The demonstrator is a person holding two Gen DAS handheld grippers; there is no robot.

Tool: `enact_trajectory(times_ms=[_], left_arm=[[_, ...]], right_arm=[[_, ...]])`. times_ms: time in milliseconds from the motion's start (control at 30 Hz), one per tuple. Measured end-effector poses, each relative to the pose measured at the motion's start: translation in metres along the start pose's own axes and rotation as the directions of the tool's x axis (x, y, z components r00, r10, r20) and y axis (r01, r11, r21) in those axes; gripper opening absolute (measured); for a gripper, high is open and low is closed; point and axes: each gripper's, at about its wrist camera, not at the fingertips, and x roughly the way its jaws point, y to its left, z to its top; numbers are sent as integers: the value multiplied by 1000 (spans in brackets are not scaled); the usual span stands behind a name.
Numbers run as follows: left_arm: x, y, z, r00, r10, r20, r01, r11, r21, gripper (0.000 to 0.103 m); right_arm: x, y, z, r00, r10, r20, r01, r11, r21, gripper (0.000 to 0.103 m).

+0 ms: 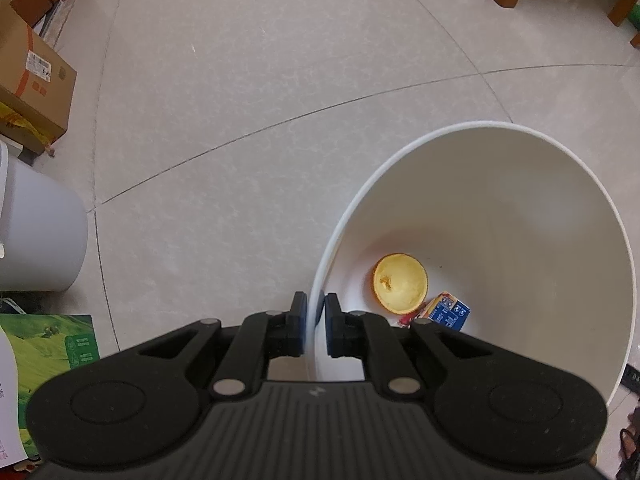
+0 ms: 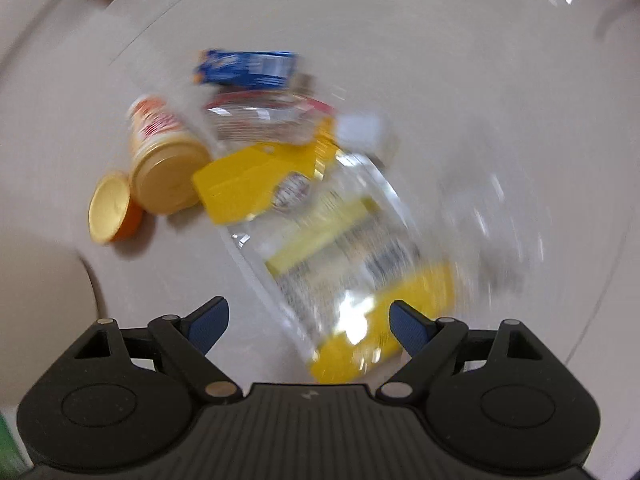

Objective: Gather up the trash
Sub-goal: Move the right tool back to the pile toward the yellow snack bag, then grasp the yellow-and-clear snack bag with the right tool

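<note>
A: Colours, left view?
B: Bin (image 1: 520, 200) plain white inside and out. In it: orange peel half (image 1: 400, 284), yellow pith, orange rim; small blue carton (image 1: 450, 310) with white print. Floor (image 1: 280, 100) pale beige tile, thin dark grout lines. Cardboard box (image 1: 36, 80) brown, orange tape.
A: Claws?
B: Left claw (image 1: 316, 320) black, blue pads. Right claw (image 2: 308, 320) same.
A: Right view?
B: Blurred. Clear plastic bottle (image 2: 340, 248), yellow label with grey text. Tan cup (image 2: 164, 160), red-white pattern. Blue wrapper (image 2: 248, 66), white print.
</note>
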Motion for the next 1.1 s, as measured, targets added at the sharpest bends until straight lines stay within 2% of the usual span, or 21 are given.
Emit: enact_trajectory(times_ms=[167,333,433,533,633,733,800,967,1000,1033,1067,1100], left_arm=[[1,-2,-1,1000,12,0,-12,1000,2,8],[3,-3,-2,1000,20,6,-20,1000,12,8],[3,-4,-3,1000,20,7,-20,1000,15,8],[3,-5,-3,1000,23,8,-23,1000,17,8],[3,-7,-3,999,32,13,-32,999,25,8],[3,-7,-4,999,40,19,-41,998,38,8],[3,-8,-3,999,44,19,-44,998,37,9],[4,-10,-3,999,51,20,-52,998,43,9],[5,-10,-3,998,51,21,-52,998,44,9],[5,-10,-3,998,51,21,-52,998,45,9],[6,-11,-4,998,52,21,-53,997,47,9],[6,-11,-4,998,51,21,-52,998,47,9]], right_arm=[[18,-20,-35,998,63,-31,-57,983,172,91],[44,-40,-53,988,154,16,-149,917,371,90],[57,-57,-59,974,211,77,-221,841,494,90],[67,-78,-65,950,263,166,-309,729,610,90],[72,-97,-70,915,301,270,-403,615,678,91],[73,-106,-71,890,316,329,-454,544,705,90],[75,-108,-69,880,323,348,-472,524,708,88],[78,-112,-59,859,325,396,-512,507,694,85],[80,-112,-58,856,325,402,-517,502,694,81],[80,-114,-58,857,324,401,-515,502,695,72],[80,-114,-57,864,317,391,-503,509,698,67],[80,-115,-56,871,311,382,-492,521,698,56]])
